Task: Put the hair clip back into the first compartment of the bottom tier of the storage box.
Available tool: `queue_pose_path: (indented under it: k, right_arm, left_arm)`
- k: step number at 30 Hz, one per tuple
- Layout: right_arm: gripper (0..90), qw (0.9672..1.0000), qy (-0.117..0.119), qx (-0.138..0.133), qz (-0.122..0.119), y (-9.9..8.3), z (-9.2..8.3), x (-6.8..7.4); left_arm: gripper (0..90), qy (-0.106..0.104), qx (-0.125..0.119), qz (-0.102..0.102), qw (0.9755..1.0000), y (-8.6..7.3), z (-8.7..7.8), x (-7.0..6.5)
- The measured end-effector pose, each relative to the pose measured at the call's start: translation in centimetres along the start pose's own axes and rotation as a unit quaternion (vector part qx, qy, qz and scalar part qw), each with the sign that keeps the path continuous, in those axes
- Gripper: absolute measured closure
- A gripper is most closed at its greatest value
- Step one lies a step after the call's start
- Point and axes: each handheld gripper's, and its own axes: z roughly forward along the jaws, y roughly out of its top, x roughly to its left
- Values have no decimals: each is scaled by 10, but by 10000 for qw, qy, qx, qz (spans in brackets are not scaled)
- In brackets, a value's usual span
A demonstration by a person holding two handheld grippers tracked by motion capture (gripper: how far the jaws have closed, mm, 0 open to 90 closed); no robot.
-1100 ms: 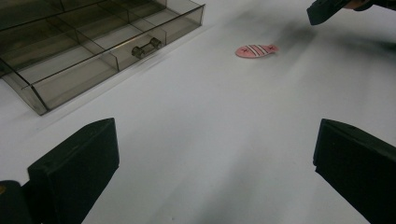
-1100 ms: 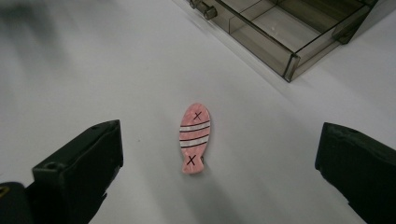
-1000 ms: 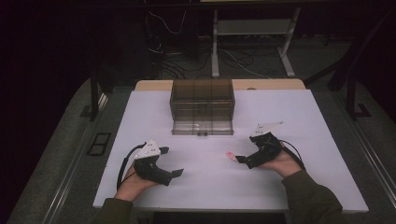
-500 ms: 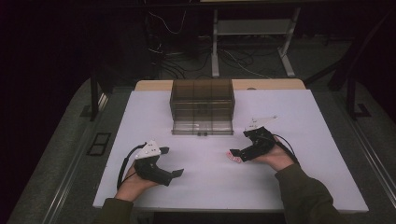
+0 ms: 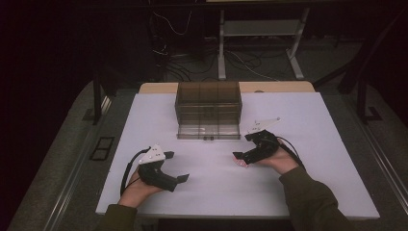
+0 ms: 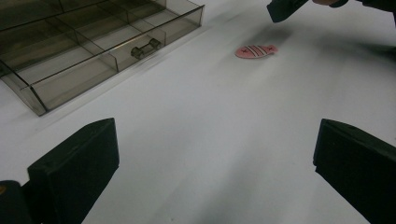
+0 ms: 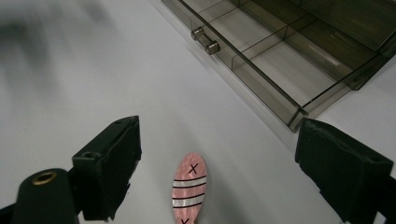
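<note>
Pink fish tag (image 7: pixel 190 191), one; smoky drawer box (image 5: pixel 208 102), one

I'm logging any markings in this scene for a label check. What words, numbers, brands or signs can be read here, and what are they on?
"X": a black cross mark on the pink fish-shaped piece, above its three white stripes; a second cross shows at the frame's lower edge, cut off.
No words, numbers or brand names can be read on the clear drawer box, the table or either claw.
</note>
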Motion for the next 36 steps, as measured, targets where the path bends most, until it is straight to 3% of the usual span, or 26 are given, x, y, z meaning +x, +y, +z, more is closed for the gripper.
queue_pose_path:
  k: [14, 36]
  right_arm:
    - [188, 9997, 22, 190, -151, 0, 7, 9]
    - [424, 9988, -7, 413, -251, -3, 13, 13]
  left_arm:
    - [0, -12, -12, 5, 10000, -1, 0, 0]
    - [0, -24, 22, -11, 10000, -1, -1, 0]
